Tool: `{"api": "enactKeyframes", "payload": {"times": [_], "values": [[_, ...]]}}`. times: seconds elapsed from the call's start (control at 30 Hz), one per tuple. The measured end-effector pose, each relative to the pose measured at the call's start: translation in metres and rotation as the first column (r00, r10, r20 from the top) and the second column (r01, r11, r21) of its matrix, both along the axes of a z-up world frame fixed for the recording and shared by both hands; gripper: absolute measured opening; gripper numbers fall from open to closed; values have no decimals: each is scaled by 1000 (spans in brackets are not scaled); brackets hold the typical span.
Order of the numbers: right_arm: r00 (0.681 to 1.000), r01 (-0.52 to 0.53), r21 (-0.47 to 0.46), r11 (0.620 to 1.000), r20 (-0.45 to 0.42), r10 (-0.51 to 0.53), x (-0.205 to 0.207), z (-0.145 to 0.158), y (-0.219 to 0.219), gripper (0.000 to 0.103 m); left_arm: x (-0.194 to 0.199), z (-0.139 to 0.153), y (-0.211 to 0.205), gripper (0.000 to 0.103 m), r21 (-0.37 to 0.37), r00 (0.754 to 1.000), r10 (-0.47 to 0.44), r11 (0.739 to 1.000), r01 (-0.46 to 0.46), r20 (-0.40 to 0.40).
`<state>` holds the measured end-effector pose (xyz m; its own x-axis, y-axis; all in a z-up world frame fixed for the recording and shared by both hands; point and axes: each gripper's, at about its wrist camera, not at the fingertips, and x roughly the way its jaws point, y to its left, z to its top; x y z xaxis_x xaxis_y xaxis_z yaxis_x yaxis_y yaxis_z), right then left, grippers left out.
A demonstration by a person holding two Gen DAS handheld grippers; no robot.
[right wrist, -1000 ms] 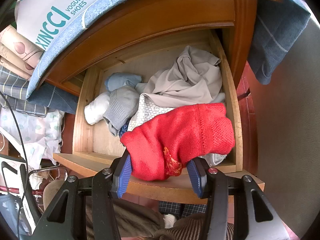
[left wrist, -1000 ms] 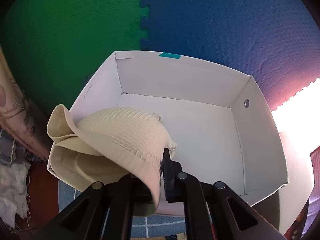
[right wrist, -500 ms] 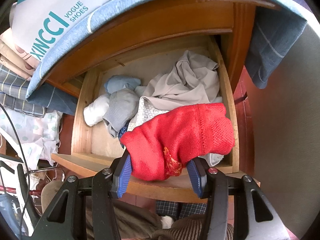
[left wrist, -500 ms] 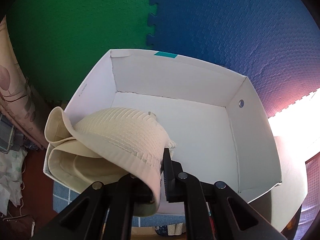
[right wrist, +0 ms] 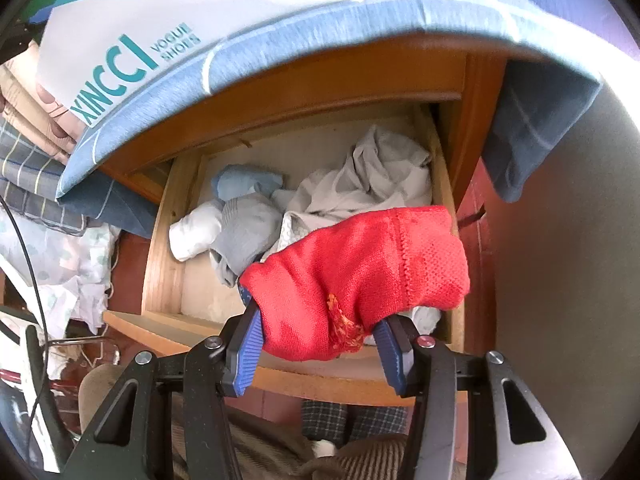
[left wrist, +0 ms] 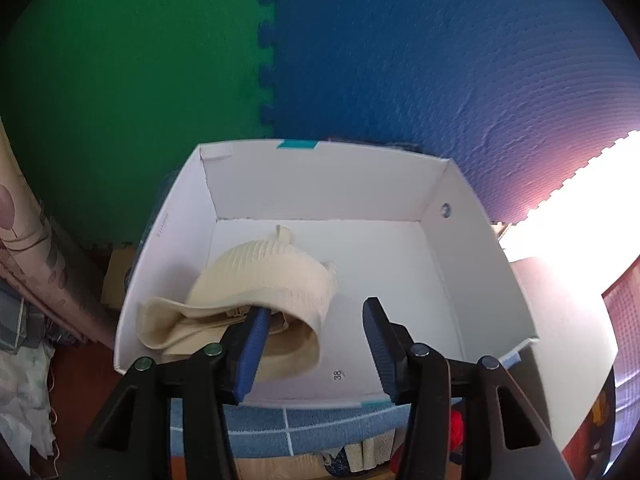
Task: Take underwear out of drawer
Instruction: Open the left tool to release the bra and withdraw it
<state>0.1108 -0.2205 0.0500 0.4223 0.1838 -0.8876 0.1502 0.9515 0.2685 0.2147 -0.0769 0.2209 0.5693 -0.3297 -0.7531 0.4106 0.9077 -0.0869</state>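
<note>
left gripper (left wrist: 312,344) over white box (left wrist: 320,176), jaws opening; cream underwear (left wrist: 264,280) lying inside the box at its near left corner, draped against the left pad, no longer pinched. right gripper (right wrist: 318,340) pinching red underwear (right wrist: 360,280), lifted just above the front edge of wooden drawer (right wrist: 160,264); grey and white garments (right wrist: 360,184) still in the drawer behind it. likely light, soft, limp knit; best pinched at a bunched fold.
</note>
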Motion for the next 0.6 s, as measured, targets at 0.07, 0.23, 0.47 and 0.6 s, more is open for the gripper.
{"api": "enactKeyframes", "payload": {"times": [0.07, 0.23, 0.47, 0.6], "values": [[1000, 0, -4, 1000, 12, 0, -1, 7, 0, 47, -9, 8, 7, 51, -3, 999, -4, 1000, 4, 35], [998, -7, -10, 1000, 58, 7, -5, 34, -1, 48, -36, 27, 33, 55, -4, 993, 0, 1000, 0, 116], [991, -53, -29, 998, 122, 56, -15, 81, 4, 47, -80, 17, 83, 57, -22, 988, 60, 998, -58, 142], [983, -78, -52, 996, 162, 85, -20, 112, 7, 47, -101, -11, 107, 57, -20, 986, 115, 993, -114, 122]]}}
